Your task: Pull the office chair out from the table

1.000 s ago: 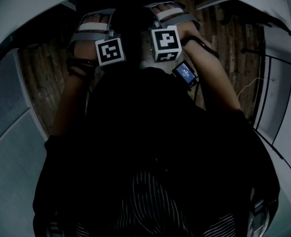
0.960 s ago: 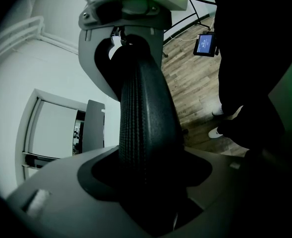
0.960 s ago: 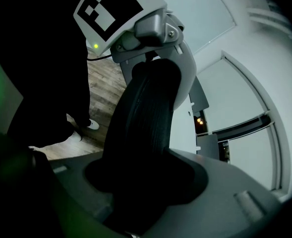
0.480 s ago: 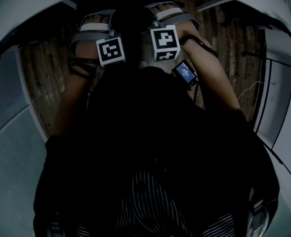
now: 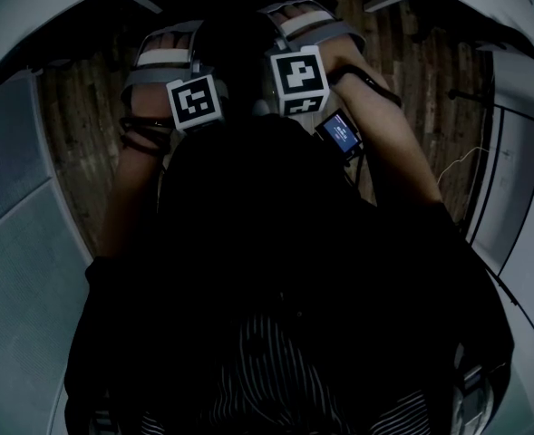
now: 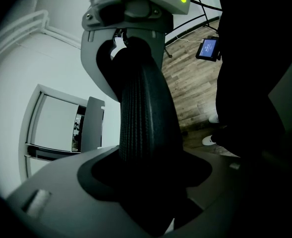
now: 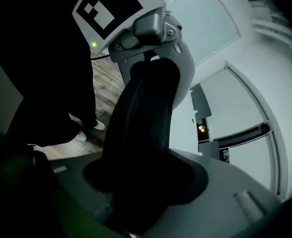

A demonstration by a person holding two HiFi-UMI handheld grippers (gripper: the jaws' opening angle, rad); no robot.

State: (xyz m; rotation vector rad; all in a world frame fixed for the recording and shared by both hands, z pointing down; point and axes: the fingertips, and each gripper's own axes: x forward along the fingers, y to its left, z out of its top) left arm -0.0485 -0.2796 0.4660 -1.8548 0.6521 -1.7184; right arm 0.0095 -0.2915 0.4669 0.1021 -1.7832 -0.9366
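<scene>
Your left hand-held gripper and right hand-held gripper both clamp the black mesh office chair, upper centre, near the curved white table. Judged mid-pull: draw it straight back towards yourself.

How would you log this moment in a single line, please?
left gripper: shut on chair back | right gripper: shut on chair back | placement: side by side on top edge | floor: wood

No word or number is legible: the left cube and right cube bear only black-and-white square markers, and the small lit screen just beside the right cube is unreadable.
</scene>
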